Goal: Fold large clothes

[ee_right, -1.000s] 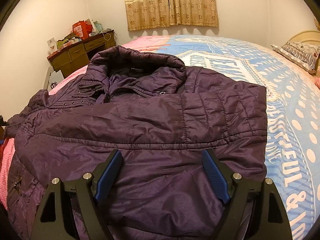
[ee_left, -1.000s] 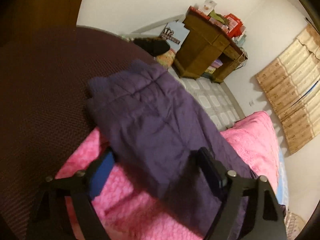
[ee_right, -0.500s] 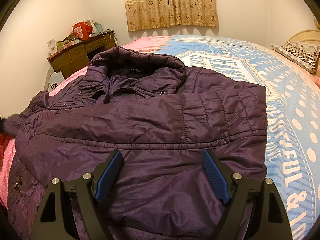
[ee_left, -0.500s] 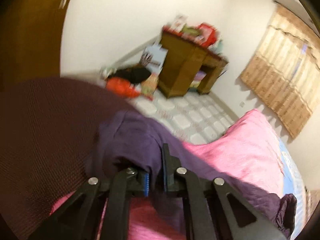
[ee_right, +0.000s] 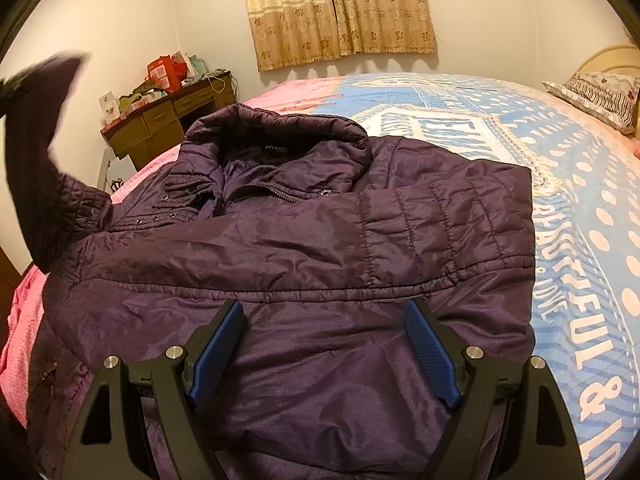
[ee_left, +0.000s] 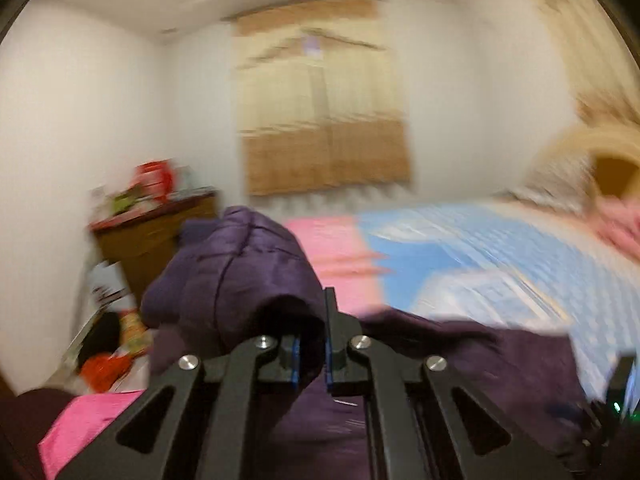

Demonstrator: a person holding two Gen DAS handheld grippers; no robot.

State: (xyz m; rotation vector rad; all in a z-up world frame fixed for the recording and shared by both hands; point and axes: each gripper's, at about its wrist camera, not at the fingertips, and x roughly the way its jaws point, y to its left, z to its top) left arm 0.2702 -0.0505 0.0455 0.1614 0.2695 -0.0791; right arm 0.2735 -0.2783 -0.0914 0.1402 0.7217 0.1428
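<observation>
A dark purple quilted jacket (ee_right: 304,248) lies front-up on the bed, collar away from me, one sleeve folded across the chest. My right gripper (ee_right: 324,344) is open and empty just above the jacket's lower part. My left gripper (ee_left: 312,344) is shut on the other sleeve (ee_left: 240,276) near its cuff and holds it up in the air. In the right wrist view that raised sleeve (ee_right: 36,152) stands up at the far left. The left wrist view is blurred by motion.
The bed has a blue patterned cover (ee_right: 568,200) and a pink blanket (ee_right: 24,320) at the left edge. A wooden desk (ee_right: 168,120) with clutter stands by the wall. Curtains (ee_right: 340,8) hang behind. A pillow (ee_right: 600,92) lies far right.
My left gripper shut on the sleeve, then lifted it and swung right over the bed. The right gripper has stayed still and open.
</observation>
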